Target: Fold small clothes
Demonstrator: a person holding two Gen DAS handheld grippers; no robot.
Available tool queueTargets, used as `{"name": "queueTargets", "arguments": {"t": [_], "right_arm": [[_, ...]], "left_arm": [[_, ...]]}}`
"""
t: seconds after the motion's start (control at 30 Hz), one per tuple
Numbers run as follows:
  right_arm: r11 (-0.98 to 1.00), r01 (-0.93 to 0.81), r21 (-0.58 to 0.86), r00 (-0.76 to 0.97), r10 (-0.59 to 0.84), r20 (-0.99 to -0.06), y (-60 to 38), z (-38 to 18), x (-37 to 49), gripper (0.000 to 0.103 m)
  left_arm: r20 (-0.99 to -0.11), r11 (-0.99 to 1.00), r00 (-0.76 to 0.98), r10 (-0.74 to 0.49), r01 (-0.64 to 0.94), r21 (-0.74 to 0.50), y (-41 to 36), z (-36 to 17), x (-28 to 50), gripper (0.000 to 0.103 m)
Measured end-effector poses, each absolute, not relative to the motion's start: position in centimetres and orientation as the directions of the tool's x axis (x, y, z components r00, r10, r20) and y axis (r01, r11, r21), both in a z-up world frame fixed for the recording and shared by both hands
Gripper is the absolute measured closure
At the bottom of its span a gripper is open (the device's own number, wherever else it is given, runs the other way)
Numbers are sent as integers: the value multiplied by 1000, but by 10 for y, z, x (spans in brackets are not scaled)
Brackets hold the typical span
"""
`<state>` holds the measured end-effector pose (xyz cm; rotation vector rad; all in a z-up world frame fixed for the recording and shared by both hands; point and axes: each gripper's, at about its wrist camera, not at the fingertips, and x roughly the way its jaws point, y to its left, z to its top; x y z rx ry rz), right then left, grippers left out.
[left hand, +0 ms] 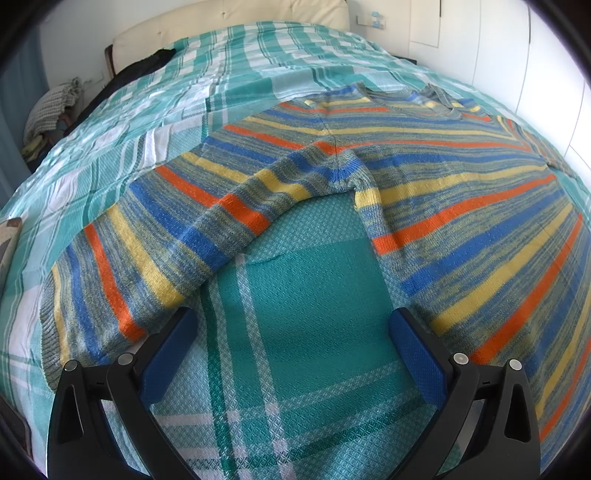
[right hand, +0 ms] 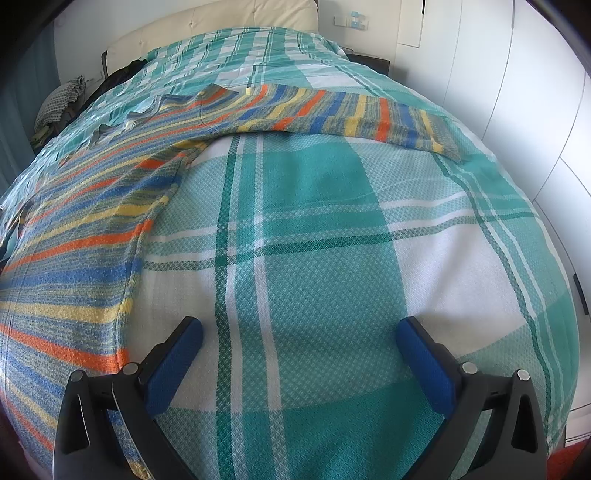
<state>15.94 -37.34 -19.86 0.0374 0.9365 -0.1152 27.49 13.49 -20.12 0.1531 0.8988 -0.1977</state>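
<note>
Striped sweater [left hand: 424, 177] spread flat, no fold yet made — the whole job looked still ahead.

Both the left gripper [left hand: 291, 347] and right gripper [right hand: 299, 354] were spread wide and empty; one sleeve [left hand: 155, 240] lay just beyond the left fingers, the body beside the right one's left finger, all on a green plaid bedspread [right hand: 317, 229] — cream headboard [right hand: 207, 33] and white wardrobe doors [right hand: 491, 62] beyond.

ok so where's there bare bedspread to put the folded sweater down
Most room: the wide plaid bedspread under the open right gripper, bordered by the striped sweater body on its left and the outstretched sleeve beyond. A smaller wedge lies under the open left gripper, hemmed by sleeve and body.
</note>
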Motion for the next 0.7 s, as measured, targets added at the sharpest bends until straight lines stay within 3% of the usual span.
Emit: {"name": "queueTargets", "arguments": {"t": [0.7], "right_arm": [[994, 112, -21, 594, -84, -800, -373, -199, 160, 0]], "left_arm": [[-788, 971, 607, -105, 233, 50, 134, -201, 275, 0]]}}
